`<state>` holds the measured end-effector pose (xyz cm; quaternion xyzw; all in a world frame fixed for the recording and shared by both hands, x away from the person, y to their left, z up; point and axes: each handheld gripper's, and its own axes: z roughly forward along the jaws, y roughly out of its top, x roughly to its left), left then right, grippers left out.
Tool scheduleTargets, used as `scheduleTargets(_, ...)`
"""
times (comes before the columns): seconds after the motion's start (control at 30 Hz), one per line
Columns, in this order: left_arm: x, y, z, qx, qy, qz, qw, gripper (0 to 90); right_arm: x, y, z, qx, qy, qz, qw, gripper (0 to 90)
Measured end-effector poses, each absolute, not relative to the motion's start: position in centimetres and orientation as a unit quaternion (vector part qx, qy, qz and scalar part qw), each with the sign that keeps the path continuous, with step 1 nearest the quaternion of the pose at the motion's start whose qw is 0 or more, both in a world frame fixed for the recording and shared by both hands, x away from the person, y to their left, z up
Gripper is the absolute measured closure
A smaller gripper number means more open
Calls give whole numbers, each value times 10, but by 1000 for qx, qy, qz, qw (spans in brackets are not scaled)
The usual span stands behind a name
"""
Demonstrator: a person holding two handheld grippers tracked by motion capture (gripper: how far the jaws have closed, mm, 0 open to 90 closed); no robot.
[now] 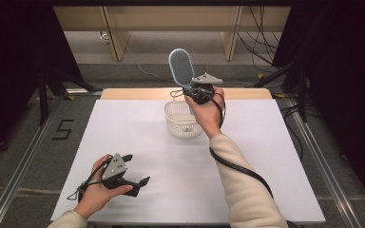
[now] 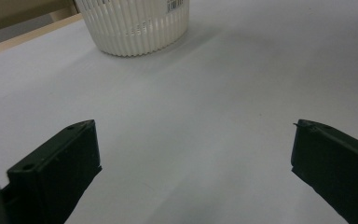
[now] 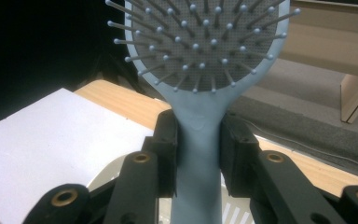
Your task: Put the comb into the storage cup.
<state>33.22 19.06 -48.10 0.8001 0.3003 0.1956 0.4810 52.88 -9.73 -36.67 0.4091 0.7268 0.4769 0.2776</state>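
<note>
Worktop (image 1: 138,137) is white; white basket (image 1: 183,121) sits near its far edge, centre. Your right claw (image 1: 195,90) is clamped on the handle of the blue hairbrush (image 1: 181,67), held upright just above the basket, bristle head up. Looks like you're putting it in: centre the handle end over the opening, lower straight, release only once it's inside so the basket doesn't tip. Left claw (image 1: 134,170) is parked at the near-left, jaws apart, nothing between them.
</note>
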Motion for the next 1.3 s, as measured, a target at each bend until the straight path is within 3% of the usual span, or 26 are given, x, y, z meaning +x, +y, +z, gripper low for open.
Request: scheduleTargets(1.3,332,191,-481,800,300,196,482,5,529,-92,-380,399,737,466,282,708)
